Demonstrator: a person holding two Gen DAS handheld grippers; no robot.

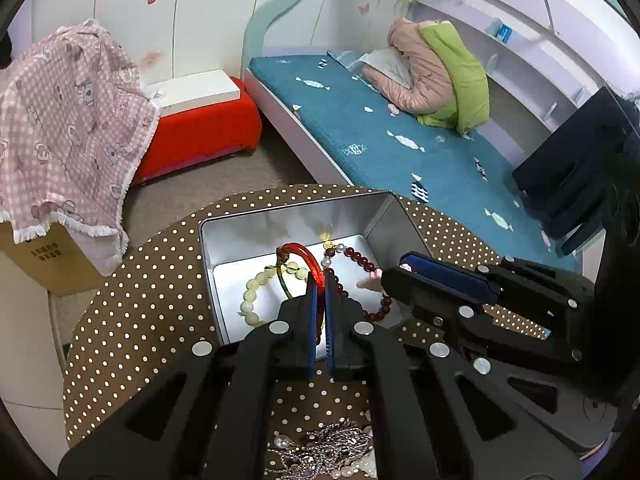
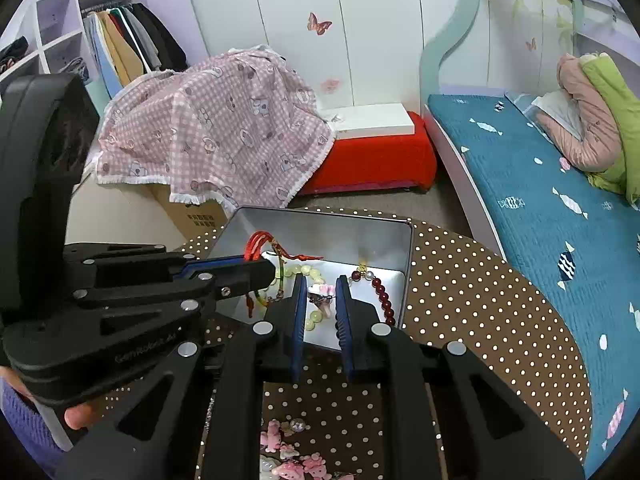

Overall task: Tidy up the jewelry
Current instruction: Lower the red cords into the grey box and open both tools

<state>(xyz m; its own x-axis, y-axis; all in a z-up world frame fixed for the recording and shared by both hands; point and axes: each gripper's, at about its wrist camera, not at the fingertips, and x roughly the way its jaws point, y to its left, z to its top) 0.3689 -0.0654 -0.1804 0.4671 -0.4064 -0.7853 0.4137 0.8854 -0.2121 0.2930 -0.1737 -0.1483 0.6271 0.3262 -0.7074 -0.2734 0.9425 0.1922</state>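
Note:
A silver metal tin [image 1: 240, 240] stands on the brown polka-dot table [image 1: 140, 300]. In it lie a cream bead bracelet [image 1: 252, 292] and a dark red bead bracelet [image 1: 360, 260]. My left gripper [image 1: 320, 280] is shut on a red cord bracelet [image 1: 304, 254] and holds it over the tin. My right gripper [image 2: 322, 284] is shut on a small pink hair clip [image 2: 322, 292], also over the tin [image 2: 408, 248]. The right gripper shows at the tin's right side in the left wrist view [image 1: 380, 276]. The left gripper with the red bracelet [image 2: 260, 246] shows in the right wrist view [image 2: 272, 270].
Silver chains and pearls [image 1: 320, 452] lie on the table under the left gripper. Pink charms [image 2: 288, 456] lie under the right gripper. Beyond the table are a blue bed [image 1: 380, 128], a red stool [image 1: 200, 132] and a cloth-covered cardboard box [image 1: 60, 120].

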